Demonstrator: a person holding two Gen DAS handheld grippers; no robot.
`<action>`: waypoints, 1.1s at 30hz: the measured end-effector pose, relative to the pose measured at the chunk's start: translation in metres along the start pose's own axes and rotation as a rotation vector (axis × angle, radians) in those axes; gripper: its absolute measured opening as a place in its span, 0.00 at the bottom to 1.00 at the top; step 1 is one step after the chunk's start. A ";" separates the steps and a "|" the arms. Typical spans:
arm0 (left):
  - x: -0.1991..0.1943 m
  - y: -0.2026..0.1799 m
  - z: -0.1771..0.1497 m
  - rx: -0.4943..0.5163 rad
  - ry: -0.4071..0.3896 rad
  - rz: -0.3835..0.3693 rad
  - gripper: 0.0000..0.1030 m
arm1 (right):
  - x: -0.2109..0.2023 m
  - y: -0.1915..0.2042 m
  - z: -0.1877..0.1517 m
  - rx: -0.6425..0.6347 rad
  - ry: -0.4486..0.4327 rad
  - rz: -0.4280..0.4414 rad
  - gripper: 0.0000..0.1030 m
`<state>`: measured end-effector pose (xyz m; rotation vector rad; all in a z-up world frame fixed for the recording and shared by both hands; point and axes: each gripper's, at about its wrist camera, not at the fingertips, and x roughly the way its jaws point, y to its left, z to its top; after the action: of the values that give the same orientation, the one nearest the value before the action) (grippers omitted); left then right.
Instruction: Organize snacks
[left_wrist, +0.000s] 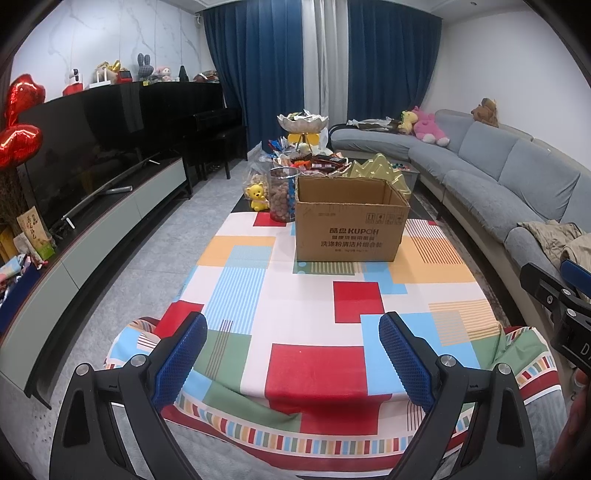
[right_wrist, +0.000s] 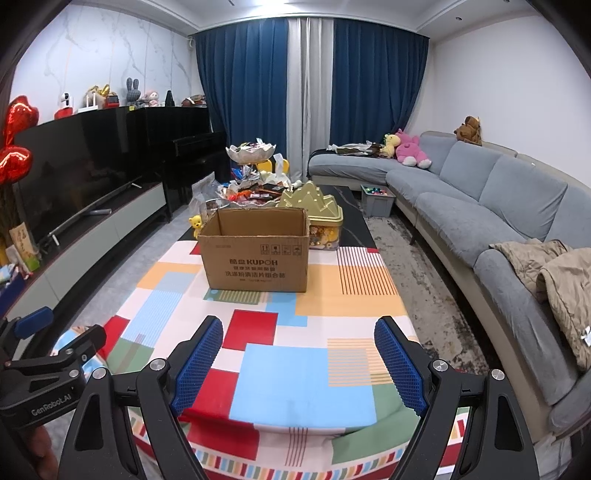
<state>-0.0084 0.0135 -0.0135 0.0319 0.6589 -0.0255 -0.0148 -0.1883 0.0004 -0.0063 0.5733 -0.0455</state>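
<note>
Left gripper (left_wrist: 291, 354), jaws spread and empty, hovers over the patchwork tablecloth (left_wrist: 306, 306). Centre: open cardboard box (left_wrist: 351, 225) on the cloth, heaped snacks (left_wrist: 314, 162) on the table behind it. Right gripper (right_wrist: 299, 360), jaws likewise spread, holding nothing.

1. A home living room: a long grey sofa (right_wrist: 480, 199) curves along the wall, with soft toys (right_wrist: 408, 147) on it.
2. A large television (left_wrist: 92, 158) stands on a low cabinet (left_wrist: 110, 236).
3. Blue curtains (right_wrist: 243, 85) cover the window; a piano (left_wrist: 207, 125) stands nearby.
</note>
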 end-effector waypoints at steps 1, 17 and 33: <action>0.000 0.000 0.000 -0.001 0.000 0.000 0.93 | 0.000 -0.001 0.000 0.001 0.001 -0.001 0.82; 0.000 -0.001 0.000 0.001 0.000 0.000 0.94 | 0.001 -0.001 0.000 0.002 -0.001 0.001 0.82; 0.001 -0.005 0.000 0.002 0.000 -0.006 0.96 | 0.001 -0.001 0.000 0.004 0.001 0.002 0.82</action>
<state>-0.0077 0.0086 -0.0145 0.0317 0.6594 -0.0320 -0.0139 -0.1890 -0.0003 -0.0016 0.5743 -0.0453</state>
